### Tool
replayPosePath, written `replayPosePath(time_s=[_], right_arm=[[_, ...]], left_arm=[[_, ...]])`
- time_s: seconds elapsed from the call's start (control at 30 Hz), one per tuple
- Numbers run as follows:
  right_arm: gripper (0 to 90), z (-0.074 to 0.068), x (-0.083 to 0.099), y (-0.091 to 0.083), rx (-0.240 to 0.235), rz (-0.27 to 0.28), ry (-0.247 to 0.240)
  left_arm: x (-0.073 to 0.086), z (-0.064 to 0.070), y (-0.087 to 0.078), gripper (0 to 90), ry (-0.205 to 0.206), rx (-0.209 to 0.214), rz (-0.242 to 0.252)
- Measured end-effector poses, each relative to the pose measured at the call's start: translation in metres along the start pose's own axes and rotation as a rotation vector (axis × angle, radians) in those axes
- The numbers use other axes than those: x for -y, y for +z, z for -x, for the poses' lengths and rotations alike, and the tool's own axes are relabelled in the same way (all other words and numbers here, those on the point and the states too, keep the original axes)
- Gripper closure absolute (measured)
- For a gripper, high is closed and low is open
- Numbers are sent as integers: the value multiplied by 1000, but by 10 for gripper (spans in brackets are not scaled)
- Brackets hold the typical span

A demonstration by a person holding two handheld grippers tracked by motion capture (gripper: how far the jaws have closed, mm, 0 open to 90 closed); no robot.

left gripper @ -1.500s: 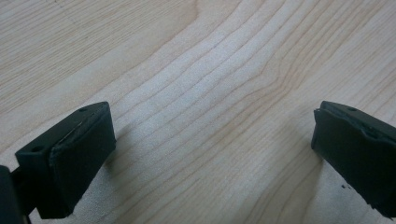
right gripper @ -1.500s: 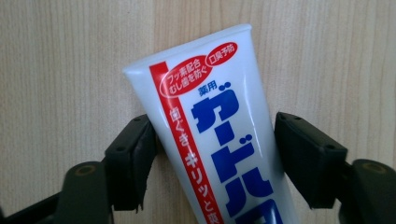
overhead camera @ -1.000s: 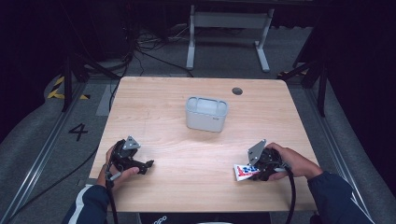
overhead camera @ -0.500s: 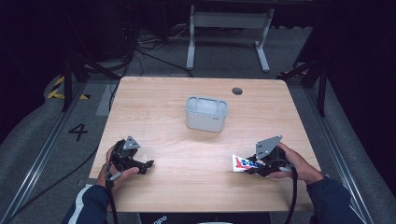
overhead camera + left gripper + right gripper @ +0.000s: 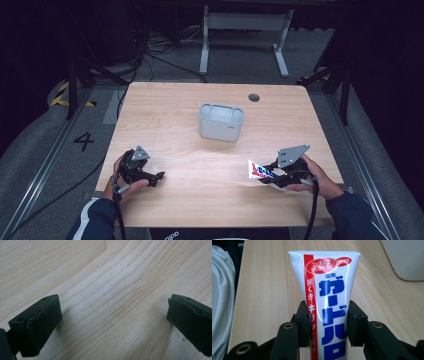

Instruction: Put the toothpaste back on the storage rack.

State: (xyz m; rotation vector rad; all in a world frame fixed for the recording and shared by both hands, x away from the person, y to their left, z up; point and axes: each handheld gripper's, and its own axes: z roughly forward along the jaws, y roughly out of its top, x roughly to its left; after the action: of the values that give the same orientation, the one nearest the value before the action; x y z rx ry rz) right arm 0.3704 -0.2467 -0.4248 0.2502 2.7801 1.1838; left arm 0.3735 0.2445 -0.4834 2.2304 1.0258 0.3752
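Note:
A white toothpaste tube (image 5: 327, 297) with red and blue print is clamped between the jaws of my right gripper (image 5: 328, 322). In the high view the tube (image 5: 258, 170) sticks out leftward from the right gripper (image 5: 274, 178), just above the table near its front right. My left gripper (image 5: 156, 176) rests low at the front left of the table, open, with only bare wood between its pads (image 5: 40, 325). A grey plastic bin (image 5: 221, 121) stands at the table's middle, well beyond both grippers.
The wooden table (image 5: 180, 115) has a dark round grommet (image 5: 254, 97) near its far edge. A corner of the grey bin (image 5: 405, 258) shows at the upper right of the right gripper view. Metal stand legs and cables lie on the floor behind.
My right gripper has lifted and tilted with the toothpaste tube, its grey plate now raised. The left gripper has stayed where it was.

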Motion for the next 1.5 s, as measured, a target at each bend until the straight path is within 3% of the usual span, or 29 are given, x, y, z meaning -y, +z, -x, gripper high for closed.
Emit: replayPosePath(time_s=[0.23,0.77,1.1,1.5], right_arm=[[622,-2,-2,-5,56,101,24],[618,1,-7,-12,172,175,105],[617,1,-21,-17,199,212,94],[618,5,-50,-20,232,266,70]], left_arm=[[0,0,0,2,0,-1,0],[0,0,0,2,0,0,1],[0,0,0,2,0,0,0],[0,0,0,2,0,0,1]])
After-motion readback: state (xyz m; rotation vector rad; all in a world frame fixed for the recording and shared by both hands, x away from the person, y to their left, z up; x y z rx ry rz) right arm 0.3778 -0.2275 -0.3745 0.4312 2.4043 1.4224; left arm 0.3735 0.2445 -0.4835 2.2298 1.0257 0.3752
